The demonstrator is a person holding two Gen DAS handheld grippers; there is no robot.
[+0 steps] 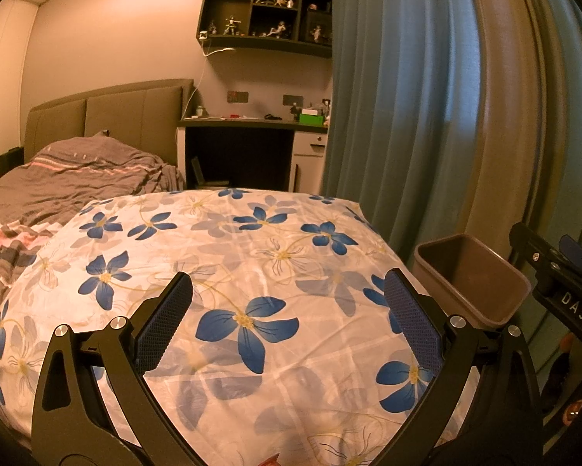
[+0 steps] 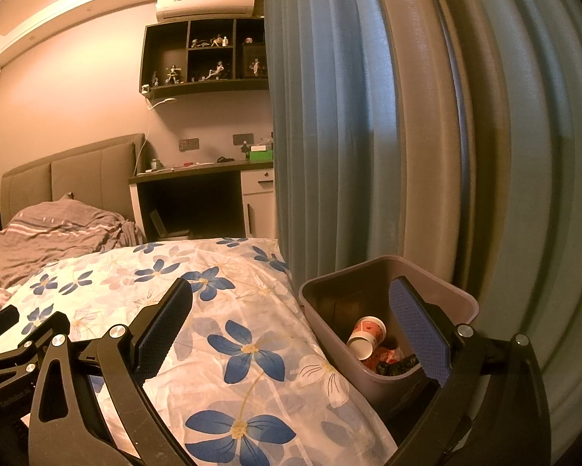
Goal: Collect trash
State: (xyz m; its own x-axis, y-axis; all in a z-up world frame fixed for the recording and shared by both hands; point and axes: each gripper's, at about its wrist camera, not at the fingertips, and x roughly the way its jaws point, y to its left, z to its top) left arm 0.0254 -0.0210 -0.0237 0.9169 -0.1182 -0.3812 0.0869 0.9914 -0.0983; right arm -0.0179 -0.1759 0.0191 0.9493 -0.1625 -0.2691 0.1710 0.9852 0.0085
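Bedroom, warm light. Left tongs (image 1: 287, 303) spread wide, nothing between the pads, hovering over the floral cloth (image 1: 229, 256) that covers the near surface. Right tongs (image 2: 291, 312) likewise wide and empty, one finger over the cloth, the other finger (image 2: 419, 334) in front of the bin's opening. Bin (image 2: 462, 303) stands at the cloth's right edge, just beside the blue curtain (image 2: 330, 136); brownish plastic, rectangular, open top. Trash lies inside it: a paper cup (image 2: 365, 336) on its side, mouth toward the camera, with crumpled red and dark wrappers (image 2: 392, 361) under and beside it at the bottom. From the left wrist view the same bin (image 1: 469, 272) shows only its inner walls; contents hidden by the angle. Part of the right tool shows at that view's right edge. No trash seen on the cloth. Beyond the cloth, a bed (image 1: 77, 171) with rumpled grey striped bedding and a padded headboard. Further back, a dark desk (image 1: 252, 122) with small clutter and a green box (image 1: 311, 118). Wall shelf (image 1: 267, 11) above it holds figurines; too small to identify.
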